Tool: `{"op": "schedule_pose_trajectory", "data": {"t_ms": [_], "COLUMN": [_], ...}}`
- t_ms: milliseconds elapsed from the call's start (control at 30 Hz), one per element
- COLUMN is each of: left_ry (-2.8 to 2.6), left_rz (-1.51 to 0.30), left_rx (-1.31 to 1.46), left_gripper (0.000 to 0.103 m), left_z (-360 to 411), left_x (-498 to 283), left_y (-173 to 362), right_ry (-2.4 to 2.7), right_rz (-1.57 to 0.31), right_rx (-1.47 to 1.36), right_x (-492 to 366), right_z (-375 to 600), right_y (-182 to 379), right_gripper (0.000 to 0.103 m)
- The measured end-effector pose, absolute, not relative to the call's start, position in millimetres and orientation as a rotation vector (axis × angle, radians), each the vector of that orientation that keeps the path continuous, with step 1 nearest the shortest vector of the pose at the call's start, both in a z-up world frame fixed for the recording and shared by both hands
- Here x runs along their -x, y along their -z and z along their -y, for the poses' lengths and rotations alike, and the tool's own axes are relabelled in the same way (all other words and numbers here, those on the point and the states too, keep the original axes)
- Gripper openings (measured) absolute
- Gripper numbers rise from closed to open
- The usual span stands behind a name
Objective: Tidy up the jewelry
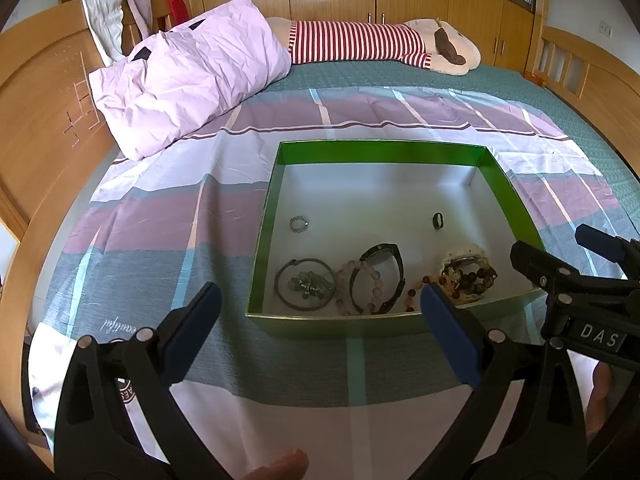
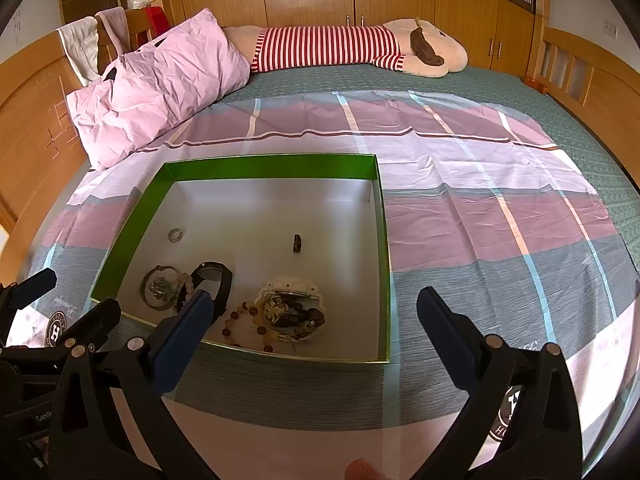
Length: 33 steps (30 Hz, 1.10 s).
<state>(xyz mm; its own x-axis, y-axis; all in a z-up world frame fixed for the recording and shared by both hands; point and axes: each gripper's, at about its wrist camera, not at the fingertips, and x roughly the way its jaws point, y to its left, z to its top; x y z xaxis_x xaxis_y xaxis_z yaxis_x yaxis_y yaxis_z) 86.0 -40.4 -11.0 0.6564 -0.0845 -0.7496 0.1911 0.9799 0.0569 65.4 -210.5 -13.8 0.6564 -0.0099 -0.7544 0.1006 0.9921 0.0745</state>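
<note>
A green box (image 1: pixel 516 200) with a white floor lies on the bed; it also shows in the right wrist view (image 2: pixel 272 166). Inside lie a small beaded ring (image 1: pixel 299 224), a dark ring (image 1: pixel 438 221), a thin bangle with a charm cluster (image 1: pixel 306 289), a black watch (image 1: pixel 380 276) over a pink bead bracelet (image 1: pixel 366 280), and a pile of brown beads with a white piece (image 1: pixel 466 270). My left gripper (image 1: pixel 320 304) is open and empty just before the box's near edge. My right gripper (image 2: pixel 316 312) is open and empty at the box's near right corner.
A plaid pink, grey and white sheet (image 2: pixel 480 184) covers the green mattress. A pink pillow (image 1: pixel 188 80) lies far left, a striped plush toy (image 1: pixel 360 42) at the back. Wooden bed boards (image 1: pixel 40 128) rise on both sides.
</note>
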Motion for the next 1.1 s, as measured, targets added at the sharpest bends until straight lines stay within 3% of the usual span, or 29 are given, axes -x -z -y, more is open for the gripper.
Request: {"op": "schedule_pose_trajectory", "data": {"t_ms": [1100], "left_ry": [0.157], "left_rz": [-0.847], "left_rx": [-0.143], "left_gripper": [0.101], "left_z": [41.7], "left_x": [-87.2], "left_y": [13.7], "right_ry": [0.078], "right_rz": [-0.853], "right_rx": [-0.068], "right_x": [-65.3], "right_z": [212.5], "right_y": [14.3], "right_gripper": [0.102]}}
